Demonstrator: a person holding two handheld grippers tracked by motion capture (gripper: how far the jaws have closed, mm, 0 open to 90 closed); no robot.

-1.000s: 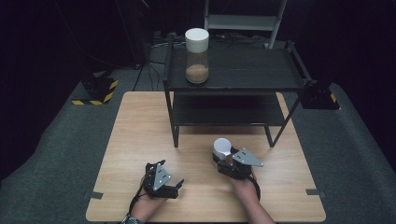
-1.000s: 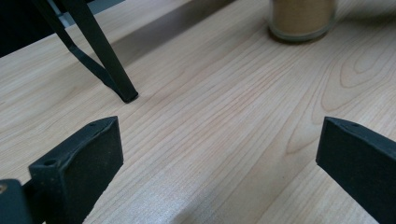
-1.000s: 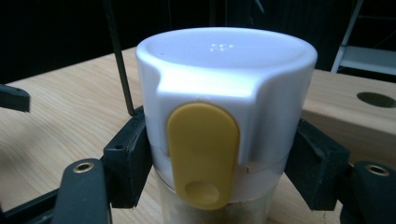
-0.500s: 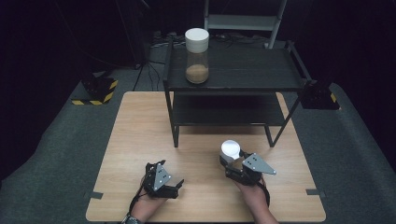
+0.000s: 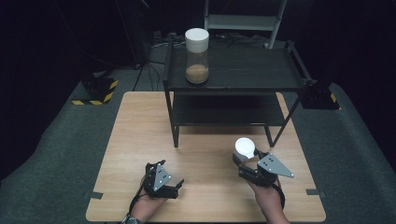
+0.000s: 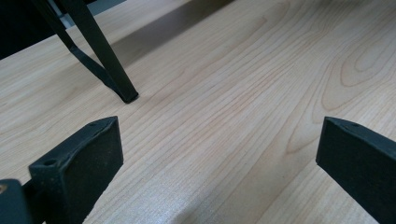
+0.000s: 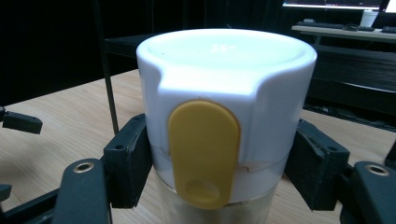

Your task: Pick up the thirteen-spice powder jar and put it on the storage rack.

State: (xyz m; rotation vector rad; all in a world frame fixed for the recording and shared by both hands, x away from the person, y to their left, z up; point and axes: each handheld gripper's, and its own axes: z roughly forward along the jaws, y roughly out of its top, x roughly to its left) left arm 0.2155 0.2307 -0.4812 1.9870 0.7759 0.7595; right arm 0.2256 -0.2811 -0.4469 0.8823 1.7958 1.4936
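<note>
A clear jar (image 7: 224, 93) with a white lid and a yellow tab stands upright between the jaws of my right gripper (image 7: 224, 163), which is shut on it just under the lid. In the high view this jar (image 5: 244, 147) is at the table's front right, held by the right gripper (image 5: 246, 158) in front of the rack's right leg. My left gripper (image 5: 163, 179) rests low at the front left. Its jaws (image 6: 219, 158) stand wide open over bare wood with nothing between them.
A black two-tier rack (image 5: 233, 86) stands across the back half of the wooden table (image 5: 140, 140). A second white-lidded jar (image 5: 196, 56) with brown contents is on its top shelf. One rack leg (image 6: 116, 70) is just ahead of the left gripper.
My right gripper has carried the jar to the right and slightly upward. The left gripper has stayed in place.
</note>
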